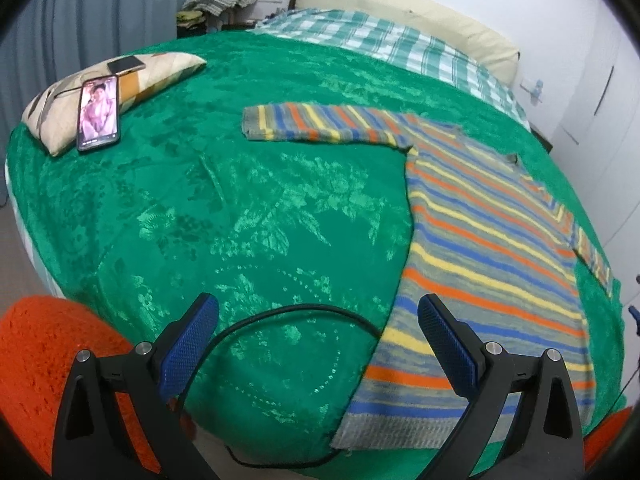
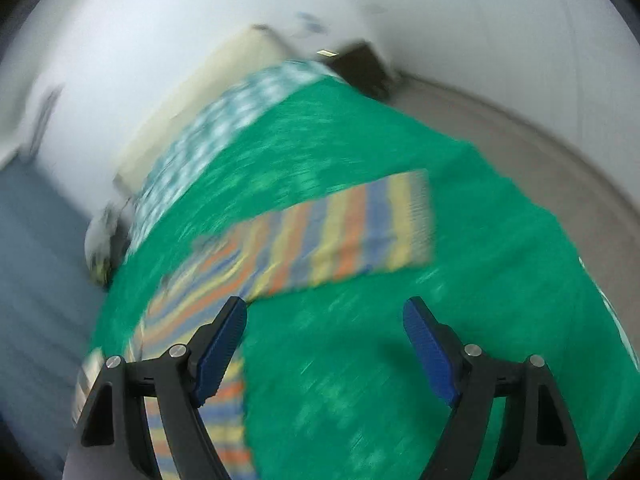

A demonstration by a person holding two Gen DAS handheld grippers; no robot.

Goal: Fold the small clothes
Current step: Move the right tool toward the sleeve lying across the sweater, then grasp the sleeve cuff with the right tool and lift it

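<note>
- The left tool [image 1: 318,336] hung over the near edge of the bed, its blue pads apart and nothing between them; a black cable [image 1: 296,316] looped across the bedspread just below it.
- The right tool [image 2: 325,340] was likewise spread wide and empty, above bare green cover, with the right wrist view smeared by motion blur.
- The striped sweater [image 1: 480,264] lay flat on the green bedspread [image 1: 224,216], hem toward the near edge, body running away, one sleeve [image 1: 320,124] stretched out sideways and the other sleeve [image 2: 352,232] out on the opposite side.
- It looked like a soft, light knit: limp, likely to sag and stretch if lifted by one point, and prone to drag on the plush cover rather than slide.
- Best holds were probably the sleeve cuff or the ribbed hem corners, pinched through the full thickness so both layers came along.
- An orange knitted item [image 1: 48,372] sat at the near left corner.
- Farther off, a phone [image 1: 99,112] leaned lit on a patterned cushion [image 1: 160,72].
- Beyond lay a green checked sheet [image 1: 380,40], a cream headboard [image 1: 420,12], white walls and grey curtains [image 1: 100,12].
</note>
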